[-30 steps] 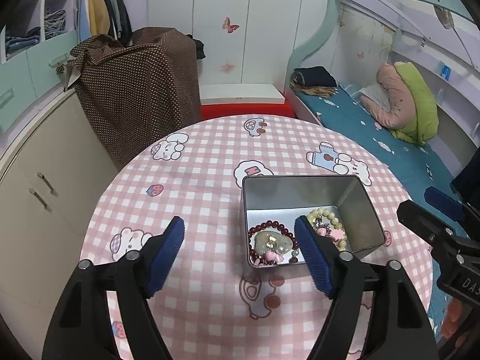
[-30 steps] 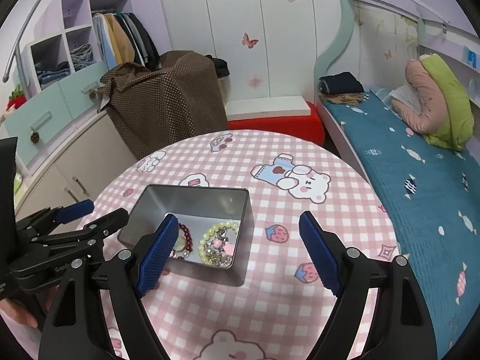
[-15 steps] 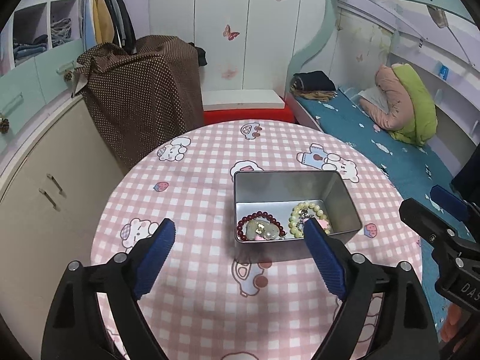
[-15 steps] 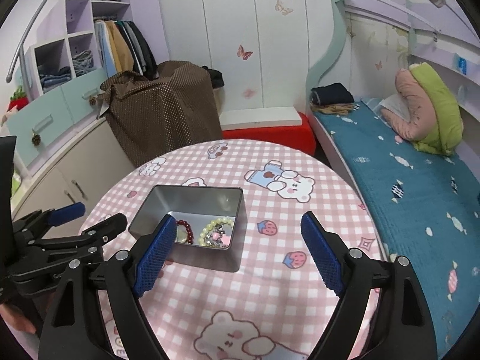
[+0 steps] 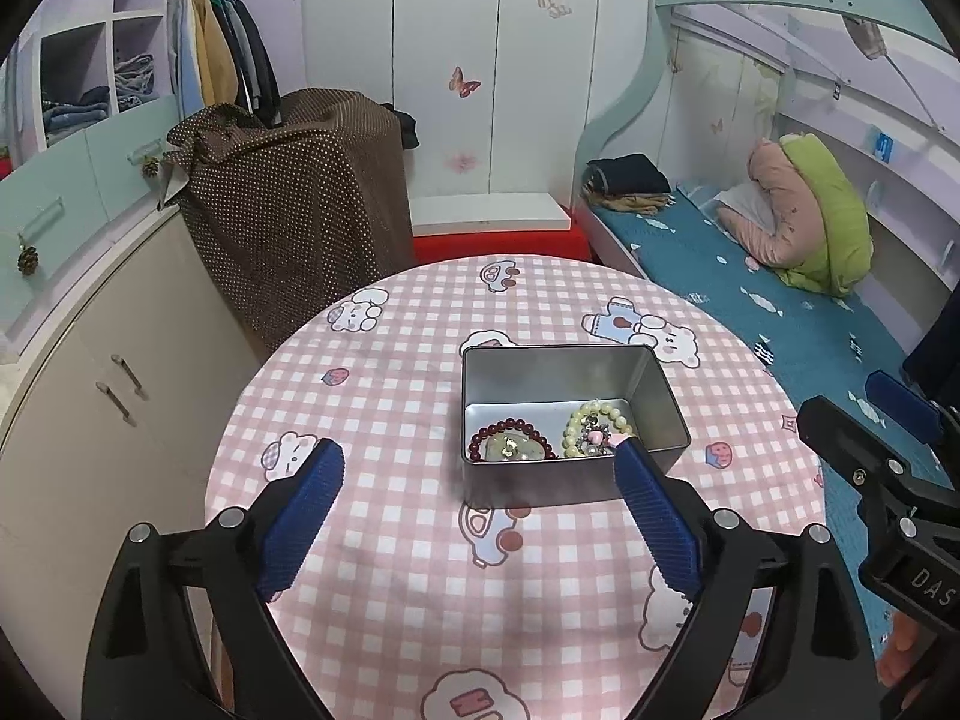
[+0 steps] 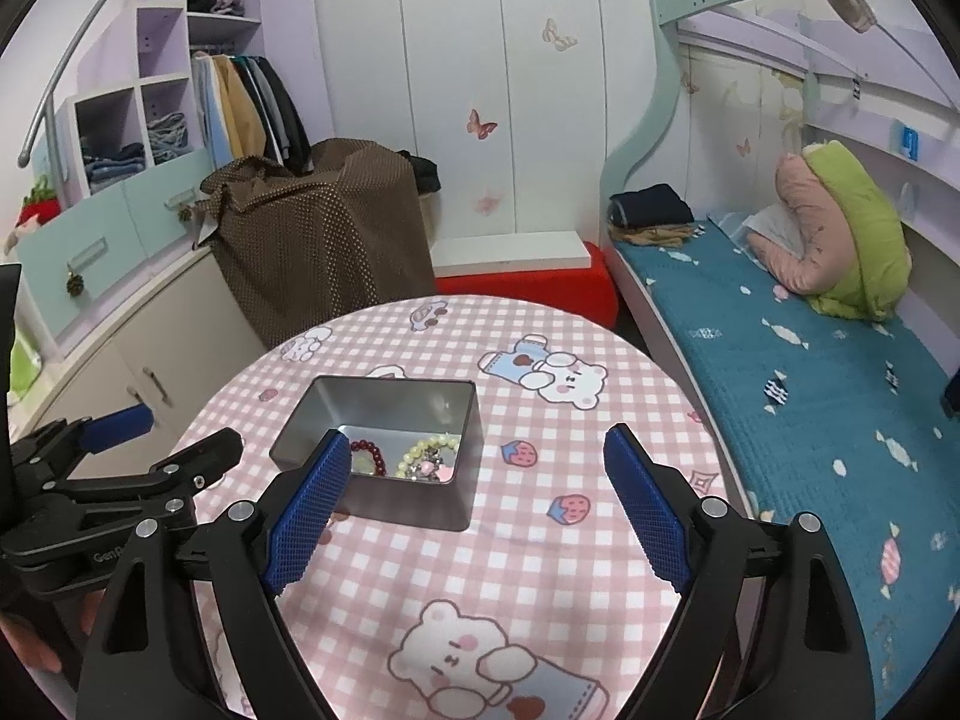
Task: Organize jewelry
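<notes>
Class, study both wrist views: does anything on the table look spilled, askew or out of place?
Nothing stands out. The metal tin sits upright on the checked tablecloth, with the dark red bead bracelet and pale bead bracelet inside it.

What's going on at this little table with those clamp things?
A person holds a hand-held gripper in each hand over a round table to tidy jewelry. The left hand-held gripper and right hand-held gripper are both open and empty. A red bead bracelet and a pale bead bracelet lie inside the open metal tin.
</notes>
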Demonstrator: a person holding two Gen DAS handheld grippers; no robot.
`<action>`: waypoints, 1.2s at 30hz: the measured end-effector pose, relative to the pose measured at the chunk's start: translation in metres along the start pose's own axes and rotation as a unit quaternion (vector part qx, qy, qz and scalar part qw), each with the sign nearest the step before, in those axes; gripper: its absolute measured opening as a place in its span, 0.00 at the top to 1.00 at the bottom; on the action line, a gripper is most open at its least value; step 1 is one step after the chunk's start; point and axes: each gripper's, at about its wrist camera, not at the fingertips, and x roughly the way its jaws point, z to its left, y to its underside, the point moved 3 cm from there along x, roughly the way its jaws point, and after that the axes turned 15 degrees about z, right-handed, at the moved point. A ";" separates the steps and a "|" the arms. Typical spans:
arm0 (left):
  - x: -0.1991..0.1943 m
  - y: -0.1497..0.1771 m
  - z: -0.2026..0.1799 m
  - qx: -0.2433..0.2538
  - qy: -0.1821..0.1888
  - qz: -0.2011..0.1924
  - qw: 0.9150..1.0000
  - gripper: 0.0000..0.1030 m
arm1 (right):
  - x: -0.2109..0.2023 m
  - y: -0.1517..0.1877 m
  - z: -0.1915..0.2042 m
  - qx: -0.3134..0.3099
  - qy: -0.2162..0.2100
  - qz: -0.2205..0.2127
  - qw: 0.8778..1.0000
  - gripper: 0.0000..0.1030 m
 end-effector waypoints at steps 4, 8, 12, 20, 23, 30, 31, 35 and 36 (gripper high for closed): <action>-0.003 0.002 -0.001 0.000 0.001 0.000 1.000 0.13 | -0.005 0.002 -0.001 -0.001 0.002 -0.003 1.000 0.19; -0.005 0.003 -0.004 0.001 -0.001 0.004 1.000 0.13 | -0.007 0.004 -0.001 0.001 0.003 -0.002 1.000 0.19; -0.005 0.003 -0.004 0.001 0.000 0.004 1.000 0.13 | -0.008 0.003 -0.001 0.001 0.003 0.000 1.000 0.19; -0.006 0.003 -0.006 0.001 -0.001 0.006 1.000 0.13 | -0.007 0.002 -0.002 0.002 0.002 0.000 1.000 0.19; -0.006 0.003 -0.006 0.002 -0.002 0.006 1.000 0.13 | -0.007 0.002 -0.002 0.002 0.002 0.000 1.000 0.19; -0.006 0.003 -0.006 0.001 -0.002 0.006 1.000 0.08 | -0.005 0.000 -0.003 0.000 0.001 0.001 1.000 0.19; -0.006 0.003 -0.007 0.001 -0.002 0.006 1.000 0.08 | -0.005 0.000 -0.002 0.000 0.001 0.001 1.000 0.19; -0.007 0.002 -0.007 0.002 -0.002 0.006 1.000 0.08 | -0.004 -0.001 -0.002 0.000 0.002 0.001 1.000 0.19; -0.007 0.002 -0.007 0.002 -0.001 0.006 1.000 0.08 | -0.004 -0.001 -0.002 0.000 0.002 0.001 1.000 0.19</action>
